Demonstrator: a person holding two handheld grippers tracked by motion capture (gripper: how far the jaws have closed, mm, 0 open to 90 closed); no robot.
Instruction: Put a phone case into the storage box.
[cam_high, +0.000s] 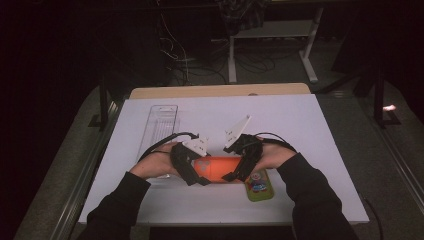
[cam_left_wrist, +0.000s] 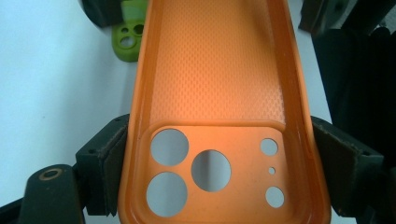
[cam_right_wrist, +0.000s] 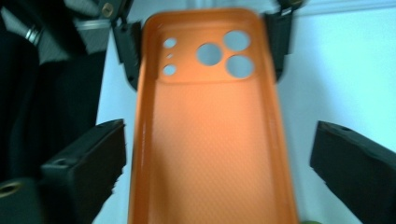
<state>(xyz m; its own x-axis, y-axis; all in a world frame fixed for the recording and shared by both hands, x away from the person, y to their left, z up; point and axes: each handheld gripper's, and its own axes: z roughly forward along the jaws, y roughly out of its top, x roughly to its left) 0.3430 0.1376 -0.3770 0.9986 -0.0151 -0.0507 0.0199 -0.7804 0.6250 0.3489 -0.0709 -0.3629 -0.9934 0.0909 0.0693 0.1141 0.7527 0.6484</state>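
Observation:
An orange phone case (cam_high: 219, 169) lies inside-up between both grippers near the table's front. My left gripper (cam_high: 194, 174) is shut on its camera-hole end; in the left gripper view both pads (cam_left_wrist: 108, 161) press the orange case (cam_left_wrist: 219, 70) from either side. My right gripper (cam_high: 238, 171) is open around the other end. In the right gripper view its jaws stand beside the orange case (cam_right_wrist: 210, 140) with a small gap on each side. At the far end of that view the left gripper's pads (cam_right_wrist: 127, 46) clamp the case.
A green phone case (cam_high: 259, 186) with stickers lies just right of the orange one, and its camera end (cam_left_wrist: 128, 37) appears in the left gripper view. A clear plastic tray (cam_high: 161, 125) lies at the back left of the white table (cam_high: 300, 130).

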